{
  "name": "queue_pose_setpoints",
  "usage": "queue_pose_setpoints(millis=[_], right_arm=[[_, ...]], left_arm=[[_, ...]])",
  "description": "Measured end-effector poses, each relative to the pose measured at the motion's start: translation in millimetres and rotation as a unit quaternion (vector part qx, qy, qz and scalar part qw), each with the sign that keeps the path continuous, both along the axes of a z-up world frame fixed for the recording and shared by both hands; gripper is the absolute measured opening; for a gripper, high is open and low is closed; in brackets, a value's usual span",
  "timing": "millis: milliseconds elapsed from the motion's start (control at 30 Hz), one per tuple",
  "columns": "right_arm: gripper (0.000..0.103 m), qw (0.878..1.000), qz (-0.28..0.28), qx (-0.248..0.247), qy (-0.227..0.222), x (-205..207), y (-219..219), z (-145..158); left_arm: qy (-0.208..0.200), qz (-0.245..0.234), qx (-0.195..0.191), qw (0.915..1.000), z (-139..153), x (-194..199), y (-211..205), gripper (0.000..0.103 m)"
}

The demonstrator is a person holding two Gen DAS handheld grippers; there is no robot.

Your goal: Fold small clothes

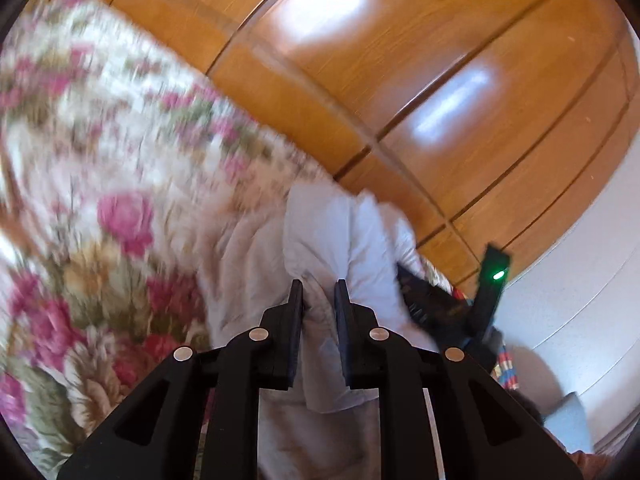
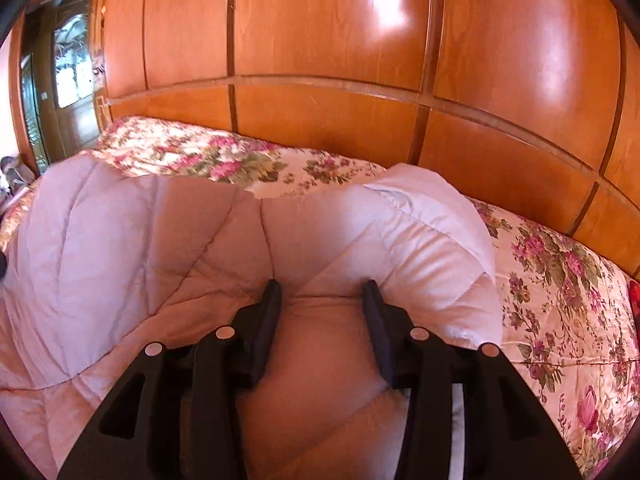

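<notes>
A white quilted cloth point(image 2: 120, 240) lies bunched up on a floral bedspread point(image 2: 560, 280). My right gripper point(image 2: 322, 288) rests on it near its middle with the jaws apart. A padded fold bulges up between the fingers point(image 2: 272, 312), which do not clamp it. In the left wrist view the same white cloth point(image 1: 360, 240) hangs in a gathered fold. My left gripper point(image 1: 319, 286) is shut on that fold, with the fabric pinched between the pads and trailing down below them. This view is blurred.
Glossy wooden wardrobe panels point(image 2: 320, 40) rise right behind the bed. A doorway point(image 2: 68, 80) shows at the far left. In the left wrist view the bedspread point(image 1: 100, 160) fills the left side, and a black housing with a green light point(image 1: 494, 280) sits right of the cloth.
</notes>
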State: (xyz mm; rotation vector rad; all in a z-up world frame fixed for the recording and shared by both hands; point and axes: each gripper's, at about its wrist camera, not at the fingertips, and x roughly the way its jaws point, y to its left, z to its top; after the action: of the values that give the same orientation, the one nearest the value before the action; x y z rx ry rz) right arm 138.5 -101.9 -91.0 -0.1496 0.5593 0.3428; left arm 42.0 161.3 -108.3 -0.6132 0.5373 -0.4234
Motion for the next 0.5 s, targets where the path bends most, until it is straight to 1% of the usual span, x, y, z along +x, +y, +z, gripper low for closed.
queue_pose_setpoints(millis=[67,100,133,167,233,267,333,367,400,433,500], right_arm=[[0.065,0.999,0.011,0.039,-0.009,-8,-11,10],[0.065,0.998,0.017,0.062,-0.015,-13,-19,16],[0.065,0.997,0.014,0.069,-0.019,-17,-23,20],[0.065,0.997,0.007,0.071,-0.025,-23,-28,25],[0.065,0.996,0.008,0.079,-0.029,-30,-36,33],[0.065,0.996,0.006,0.08,-0.03,-33,-39,35],[0.065,0.997,-0.012,0.076,-0.031,-34,-48,38],[0.064,0.997,-0.021,0.074,-0.025,-32,-50,37],[0.062,0.997,-0.035,0.071,-0.009,-25,-51,33],[0.056,0.997,-0.036,0.072,0.013,-17,-49,26],[0.056,0.996,-0.029,0.069,0.038,-11,-38,15]], left_arm=[[-0.02,-0.007,0.028,0.9994,26,-2,-16,0.014],[-0.023,-0.008,0.041,0.9988,37,0,-24,0.017],[-0.023,-0.007,0.054,0.9983,47,3,-32,0.026],[-0.02,-0.007,0.064,0.9977,56,8,-42,0.031],[-0.004,0.002,0.088,0.9961,72,15,-56,0.031],[-0.006,0.019,0.091,0.9957,80,14,-59,0.031],[-0.029,0.062,0.079,0.9946,94,7,-56,0.031],[-0.038,0.077,0.079,0.9931,98,4,-55,0.031],[-0.045,0.093,0.082,0.9912,101,2,-53,0.031],[-0.051,0.105,0.083,0.9896,103,0,-52,0.031],[-0.063,0.095,0.08,0.9902,107,-1,-52,0.031]])
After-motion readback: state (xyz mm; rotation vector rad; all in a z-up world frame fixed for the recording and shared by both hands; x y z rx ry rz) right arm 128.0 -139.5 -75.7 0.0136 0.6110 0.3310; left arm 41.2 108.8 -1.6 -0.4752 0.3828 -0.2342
